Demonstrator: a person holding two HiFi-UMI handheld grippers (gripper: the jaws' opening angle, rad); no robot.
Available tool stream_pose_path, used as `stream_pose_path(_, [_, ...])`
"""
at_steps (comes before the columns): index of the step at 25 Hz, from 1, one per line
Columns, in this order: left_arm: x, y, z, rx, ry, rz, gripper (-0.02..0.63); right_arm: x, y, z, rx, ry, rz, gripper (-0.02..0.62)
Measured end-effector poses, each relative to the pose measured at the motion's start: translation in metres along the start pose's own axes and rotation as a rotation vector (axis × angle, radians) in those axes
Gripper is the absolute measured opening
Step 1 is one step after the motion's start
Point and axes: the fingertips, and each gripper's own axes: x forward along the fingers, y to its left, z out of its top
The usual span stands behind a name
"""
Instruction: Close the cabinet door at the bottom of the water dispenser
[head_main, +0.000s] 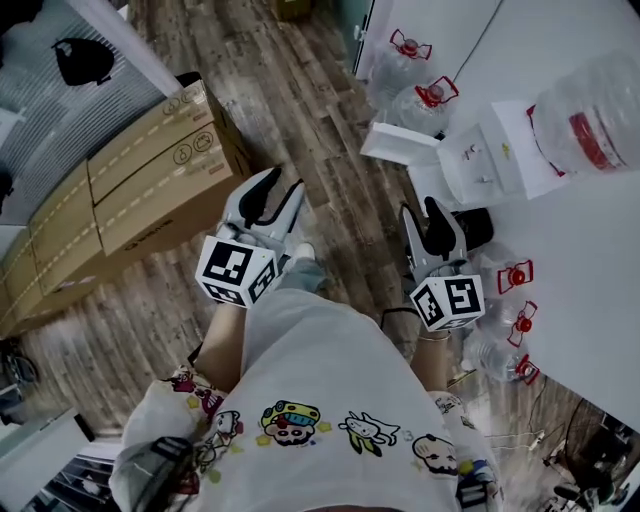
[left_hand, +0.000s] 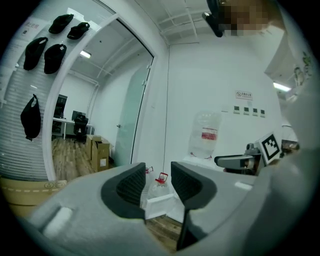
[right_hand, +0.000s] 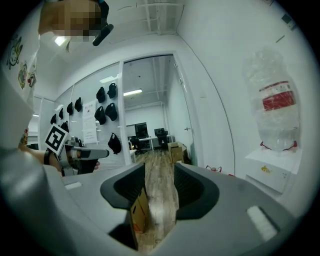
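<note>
The white water dispenser (head_main: 487, 165) stands against the wall at the right of the head view, with a large clear bottle (head_main: 592, 108) upside down on top. Its bottom cabinet door (head_main: 400, 146) hangs open, swung out over the wood floor. My left gripper (head_main: 277, 192) is open and empty, well left of the door. My right gripper (head_main: 425, 214) is also open and empty, just short of the dispenser. In the left gripper view, the open jaws of the left gripper (left_hand: 158, 182) frame the white door (left_hand: 161, 205). The right gripper (right_hand: 159, 186) points down the room with the dispenser bottle (right_hand: 277, 112) to its right.
Spare water bottles with red caps (head_main: 432, 100) stand behind the dispenser and others (head_main: 507, 282) lie nearer me along the wall. Long cardboard boxes (head_main: 150, 170) line the left side. A glass partition with an open doorway (right_hand: 155, 130) leads to an office.
</note>
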Motion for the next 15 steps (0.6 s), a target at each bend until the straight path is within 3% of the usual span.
stream_pose_path(8, [0.011, 0.068, 0.007, -0.008, -0.003, -0.036, 0.156, 0.053, 0.008, 0.006, 0.011, -0.007, -0.083, 0.181])
stream_pose_path(15, [0.019, 0.090, 0.003, -0.036, 0.005, -0.045, 0.164, 0.068, 0.005, 0.004, 0.021, 0.026, -0.127, 0.184])
